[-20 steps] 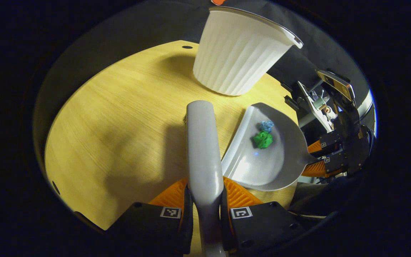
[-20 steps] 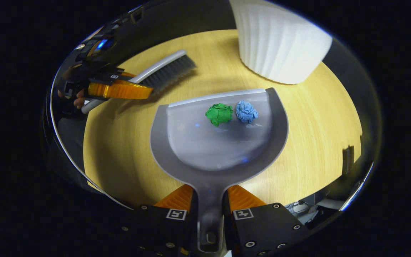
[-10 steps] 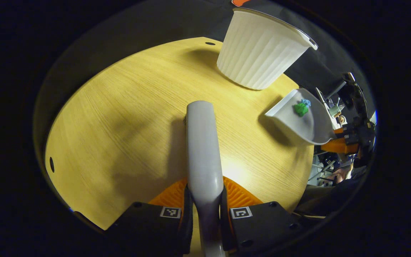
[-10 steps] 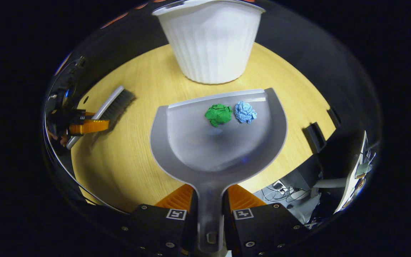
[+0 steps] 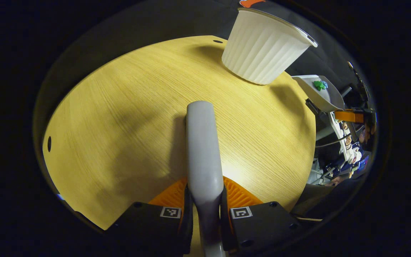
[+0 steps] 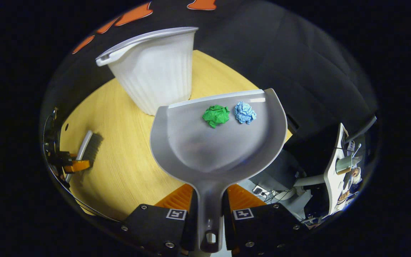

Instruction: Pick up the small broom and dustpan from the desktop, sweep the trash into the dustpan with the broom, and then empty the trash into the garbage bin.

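Ahead, the right tool (image 6: 207, 208) clenches the dustpan (image 6: 191, 142) above the wooden counter (image 6: 127, 157); the left tool (image 5: 205, 212) grips the broom (image 5: 202, 142).

Probably a lab recording booth; black cloth wall (image 6: 298, 53), wooden desk (image 5: 120, 117), cables (image 6: 280, 189) beyond its edge

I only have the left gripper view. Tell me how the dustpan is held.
Observer: Both fingers of the right gripper press on the dustpan by its handle.
Operator: Report the trash.
Observer: A green wad and a blue wad lie side by side near the dustpan's front lip.
Operator: Describe the broom head.
Observer: The broom has dark bristles that face the table; I cannot tell whether they touch it.
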